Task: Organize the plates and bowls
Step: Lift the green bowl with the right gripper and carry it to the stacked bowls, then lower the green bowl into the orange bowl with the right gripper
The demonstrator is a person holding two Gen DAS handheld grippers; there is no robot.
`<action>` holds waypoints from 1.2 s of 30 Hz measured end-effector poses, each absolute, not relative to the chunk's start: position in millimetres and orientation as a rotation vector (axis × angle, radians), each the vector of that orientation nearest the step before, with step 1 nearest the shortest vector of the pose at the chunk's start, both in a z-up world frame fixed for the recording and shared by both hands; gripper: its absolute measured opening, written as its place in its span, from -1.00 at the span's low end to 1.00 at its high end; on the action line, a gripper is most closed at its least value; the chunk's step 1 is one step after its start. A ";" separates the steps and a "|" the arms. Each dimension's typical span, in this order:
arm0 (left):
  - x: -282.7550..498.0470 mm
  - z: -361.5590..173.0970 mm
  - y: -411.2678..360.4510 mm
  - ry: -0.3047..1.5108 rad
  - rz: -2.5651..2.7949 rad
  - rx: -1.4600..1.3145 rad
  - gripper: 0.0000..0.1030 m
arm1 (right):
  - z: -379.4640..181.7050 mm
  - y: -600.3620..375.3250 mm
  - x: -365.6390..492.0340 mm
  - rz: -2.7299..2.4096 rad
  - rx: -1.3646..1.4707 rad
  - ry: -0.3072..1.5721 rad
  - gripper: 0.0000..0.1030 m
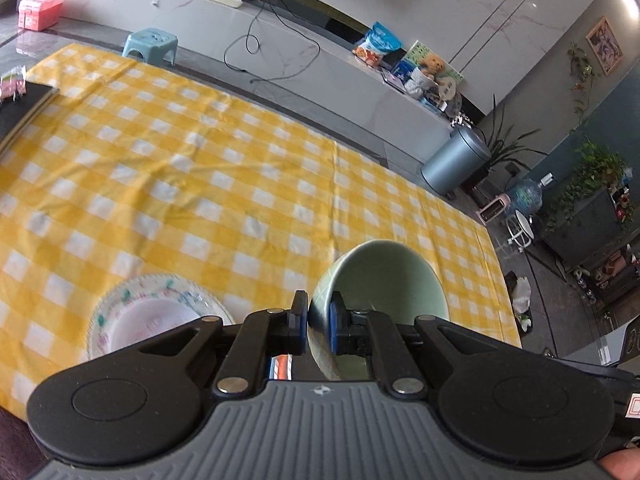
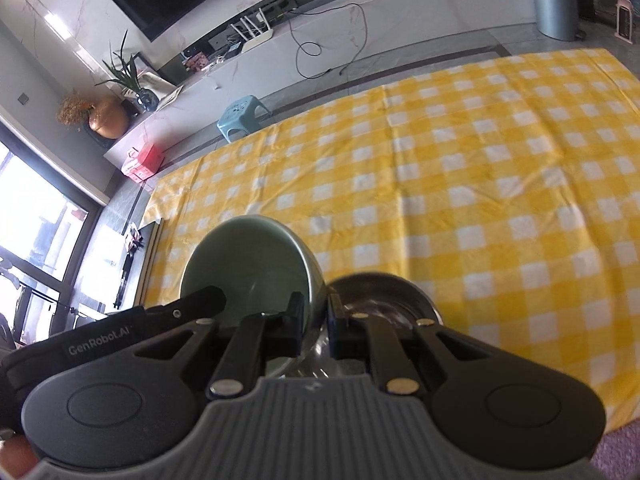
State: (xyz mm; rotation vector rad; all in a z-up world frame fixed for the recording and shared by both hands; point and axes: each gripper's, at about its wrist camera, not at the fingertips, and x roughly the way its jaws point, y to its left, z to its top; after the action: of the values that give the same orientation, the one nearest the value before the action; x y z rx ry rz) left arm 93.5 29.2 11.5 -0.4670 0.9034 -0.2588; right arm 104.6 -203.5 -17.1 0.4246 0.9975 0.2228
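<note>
My left gripper is shut on the rim of a pale green bowl, held tilted above the yellow checked tablecloth. A white plate with a floral rim lies on the cloth just left of that gripper. My right gripper is shut on the rim of a green bowl, also held tilted. A shiny metal bowl sits just right of its fingers. Part of the other gripper's black body shows at the lower left of the right wrist view.
A black pad lies at the table's left end. Beyond the table are a small teal stool, a long white TV bench with cables, and a grey bin. The table's right edge is near the green bowl.
</note>
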 end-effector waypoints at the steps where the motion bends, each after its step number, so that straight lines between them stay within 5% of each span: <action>1: 91.6 8.0 25.4 0.917 -0.264 -0.461 -0.79 | -20.5 -208.5 99.9 0.215 0.433 1.003 -0.81; 36: 92.9 -38.3 -24.2 1.031 -0.291 -0.171 -0.83 | -82.5 -217.8 97.8 0.178 0.261 1.081 -0.84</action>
State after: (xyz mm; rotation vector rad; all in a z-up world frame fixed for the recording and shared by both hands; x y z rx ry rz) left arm 92.9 -24.2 -38.3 -0.1708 1.0309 -0.2911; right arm 97.8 -217.8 -82.5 0.2607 1.0811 0.1784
